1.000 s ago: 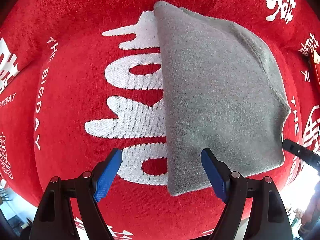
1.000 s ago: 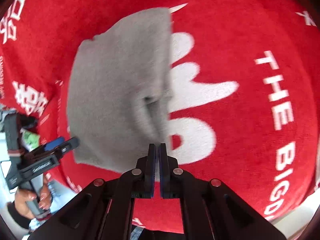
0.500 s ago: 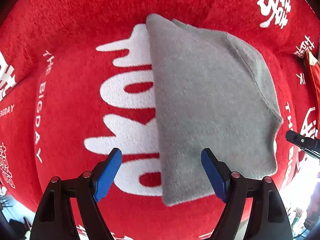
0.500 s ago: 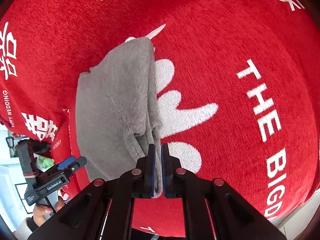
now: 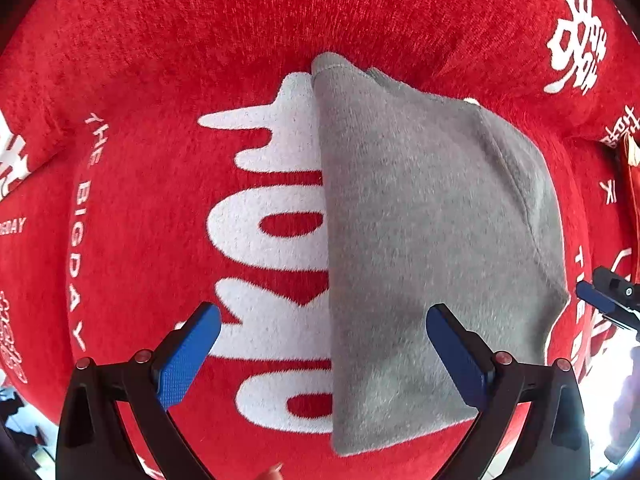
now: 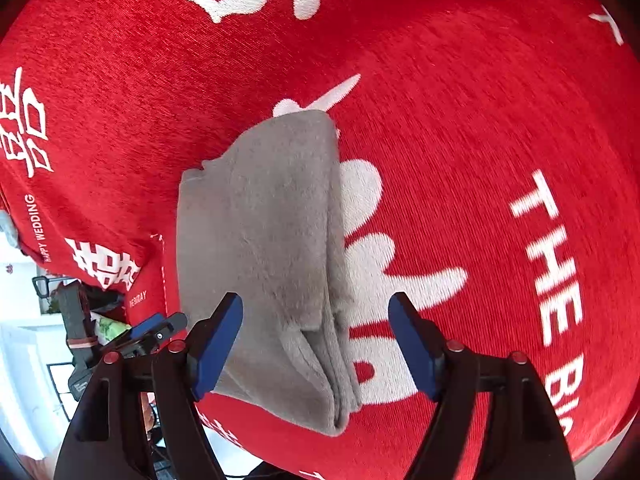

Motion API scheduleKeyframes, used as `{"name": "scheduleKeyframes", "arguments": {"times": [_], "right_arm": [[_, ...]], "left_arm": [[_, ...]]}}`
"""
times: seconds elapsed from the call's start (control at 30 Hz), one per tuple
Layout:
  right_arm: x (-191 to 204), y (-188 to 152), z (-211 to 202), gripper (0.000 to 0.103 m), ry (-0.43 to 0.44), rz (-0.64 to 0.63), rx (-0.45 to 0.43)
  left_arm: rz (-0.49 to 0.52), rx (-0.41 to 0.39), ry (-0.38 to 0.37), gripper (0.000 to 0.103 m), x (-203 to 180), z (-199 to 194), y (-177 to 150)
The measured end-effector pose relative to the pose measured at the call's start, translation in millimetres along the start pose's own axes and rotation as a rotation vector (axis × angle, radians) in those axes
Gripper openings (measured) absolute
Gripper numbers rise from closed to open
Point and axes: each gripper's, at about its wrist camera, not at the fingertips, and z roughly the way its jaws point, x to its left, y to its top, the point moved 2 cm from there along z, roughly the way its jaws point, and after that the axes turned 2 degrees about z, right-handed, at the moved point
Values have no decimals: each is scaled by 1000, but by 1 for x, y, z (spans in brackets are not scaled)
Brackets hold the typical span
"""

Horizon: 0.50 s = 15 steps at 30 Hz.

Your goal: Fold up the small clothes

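Observation:
A small grey fleece garment [image 5: 424,240] lies folded flat on the red cloth [image 5: 160,120]. In the right wrist view the garment [image 6: 264,248] shows stacked layers along its right edge. My left gripper [image 5: 323,354] is open and empty above the garment's near left edge, one blue pad over the cloth, the other over the garment. My right gripper [image 6: 316,340] is open and empty, its jaws astride the garment's near folded edge. The right gripper's tip [image 5: 612,304] shows at the right edge of the left wrist view.
The red cloth [image 6: 500,80] with white lettering covers the whole work surface. The left gripper's body [image 6: 120,340] and the hand holding it show at the lower left of the right wrist view, past the cloth's edge. A red item [image 5: 632,184] lies at the far right.
My right gripper was shut on the garment's edge and has opened, letting it go. The garment now lies folded and still. My left gripper stayed open.

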Motion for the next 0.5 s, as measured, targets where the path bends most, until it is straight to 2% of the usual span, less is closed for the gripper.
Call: {"name": "scheduleKeyframes", "arguments": {"times": [0.2, 0.4, 0.5], "right_arm": [[-1, 14, 12, 79, 25, 4, 39], [-5, 22, 27, 79, 63, 21, 82], [-7, 26, 34, 79, 86, 24, 101]], "left_arm": [[10, 2, 8, 103, 1, 8, 10], [15, -7, -73, 103, 4, 16, 27], [4, -19, -162, 103, 7, 20, 40]]}}
